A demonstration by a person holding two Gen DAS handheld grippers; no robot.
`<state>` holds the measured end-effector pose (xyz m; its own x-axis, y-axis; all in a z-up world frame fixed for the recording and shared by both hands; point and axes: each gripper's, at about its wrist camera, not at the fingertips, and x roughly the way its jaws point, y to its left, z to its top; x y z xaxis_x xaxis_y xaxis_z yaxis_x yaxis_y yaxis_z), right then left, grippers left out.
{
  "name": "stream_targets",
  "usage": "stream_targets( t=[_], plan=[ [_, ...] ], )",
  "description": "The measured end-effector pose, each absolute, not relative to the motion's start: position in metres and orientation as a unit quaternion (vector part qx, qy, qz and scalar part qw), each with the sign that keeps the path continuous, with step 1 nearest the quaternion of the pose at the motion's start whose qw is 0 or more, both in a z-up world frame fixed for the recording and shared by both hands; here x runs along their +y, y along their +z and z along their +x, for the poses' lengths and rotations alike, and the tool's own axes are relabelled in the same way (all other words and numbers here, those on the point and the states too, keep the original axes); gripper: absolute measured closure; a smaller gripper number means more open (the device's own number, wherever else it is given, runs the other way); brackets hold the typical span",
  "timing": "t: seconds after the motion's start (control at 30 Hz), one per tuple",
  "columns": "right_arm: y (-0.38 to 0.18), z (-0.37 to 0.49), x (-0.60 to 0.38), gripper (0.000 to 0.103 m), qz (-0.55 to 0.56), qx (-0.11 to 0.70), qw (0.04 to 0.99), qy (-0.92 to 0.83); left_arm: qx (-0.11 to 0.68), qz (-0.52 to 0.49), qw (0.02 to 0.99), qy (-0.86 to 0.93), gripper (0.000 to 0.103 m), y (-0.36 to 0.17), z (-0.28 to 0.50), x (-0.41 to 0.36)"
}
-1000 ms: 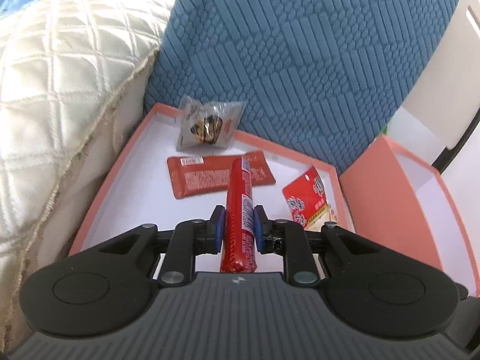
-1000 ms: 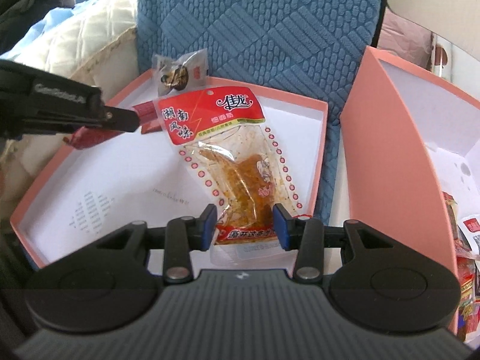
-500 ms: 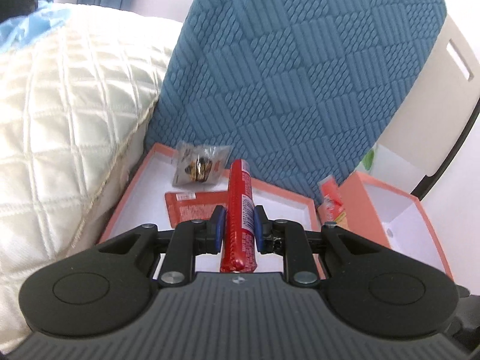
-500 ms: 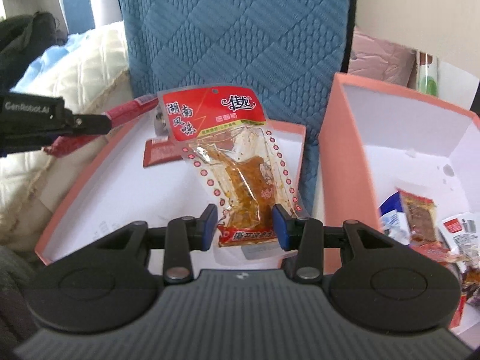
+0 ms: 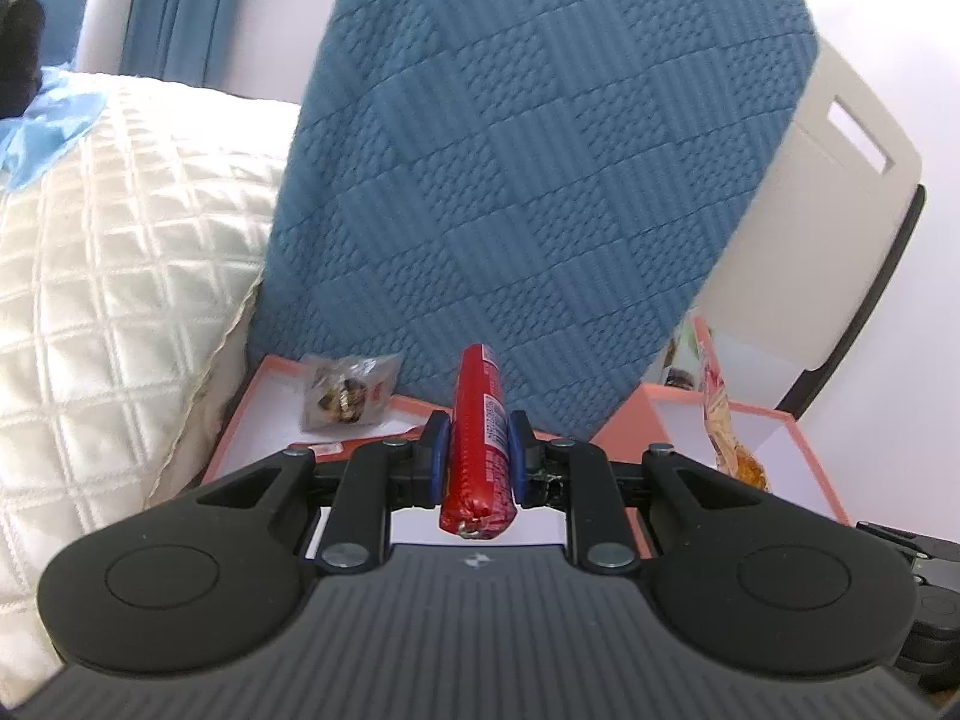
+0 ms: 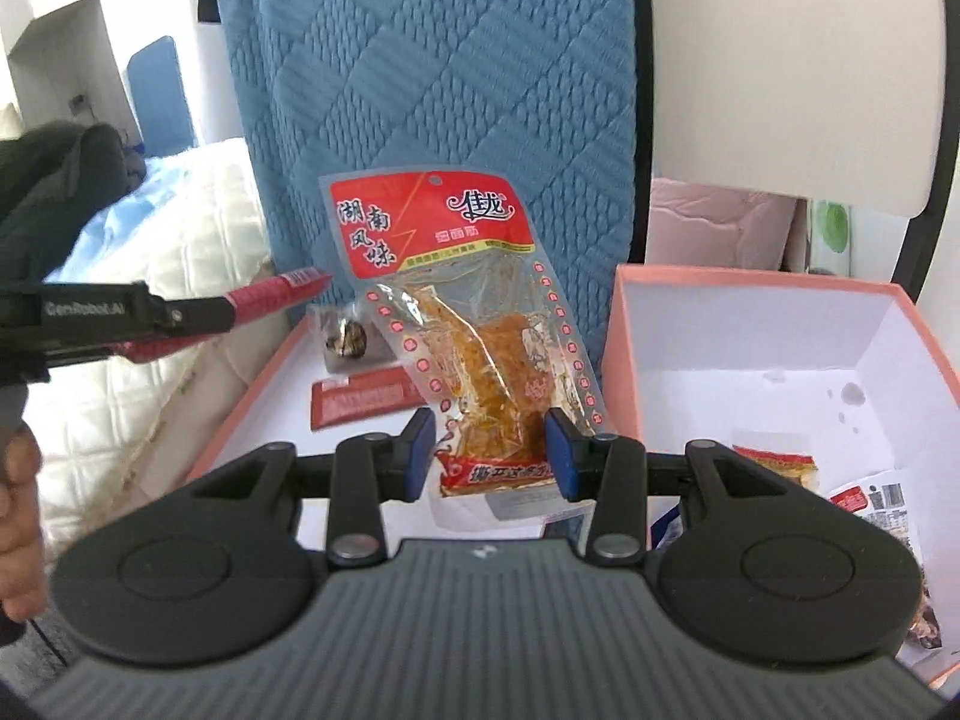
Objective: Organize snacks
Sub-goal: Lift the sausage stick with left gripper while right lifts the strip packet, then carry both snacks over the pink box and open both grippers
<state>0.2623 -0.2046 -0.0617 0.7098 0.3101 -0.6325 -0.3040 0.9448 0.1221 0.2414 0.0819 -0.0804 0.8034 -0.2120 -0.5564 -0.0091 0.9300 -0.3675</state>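
Note:
My left gripper (image 5: pixel 477 456) is shut on a red sausage stick (image 5: pixel 479 420) and holds it up above the shallow pink lid tray (image 5: pixel 252 396). It also shows at the left of the right wrist view (image 6: pixel 180 318). My right gripper (image 6: pixel 487 456) is shut on a clear spicy snack packet with a red top (image 6: pixel 456 312), raised between the tray and the deep pink box (image 6: pixel 624 336). In the tray lie a flat red packet (image 6: pixel 366 399) and a small clear packet with dark contents (image 5: pixel 348 399).
The deep pink box holds several snack packets (image 6: pixel 864 498) at its bottom right. A blue quilted cushion (image 5: pixel 540 180) stands behind the tray and box. A cream quilted pillow (image 5: pixel 108 276) lies to the left. A grey chair back (image 5: pixel 828 228) is at the right.
Both grippers have lifted higher with their snacks. The right gripper has shifted right, so the deep box now shows more. The tray has dropped lower in both views.

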Motion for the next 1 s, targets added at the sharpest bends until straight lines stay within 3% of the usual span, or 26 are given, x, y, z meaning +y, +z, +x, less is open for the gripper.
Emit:
stream_targets(
  t=[0.47, 1.0],
  plan=[
    [-0.030, 0.250, -0.261, 0.061, -0.012, 0.312, 0.942, 0.124, 0.296, -0.185, 0.931, -0.104, 0.079, -0.053, 0.243, 0.016],
    [-0.046, 0.238, -0.337, 0.061, -0.009, 0.319, 0.944, 0.085, 0.320, -0.170, 0.918, -0.161, 0.079, -0.060, 0.257, -0.098]
  ],
)
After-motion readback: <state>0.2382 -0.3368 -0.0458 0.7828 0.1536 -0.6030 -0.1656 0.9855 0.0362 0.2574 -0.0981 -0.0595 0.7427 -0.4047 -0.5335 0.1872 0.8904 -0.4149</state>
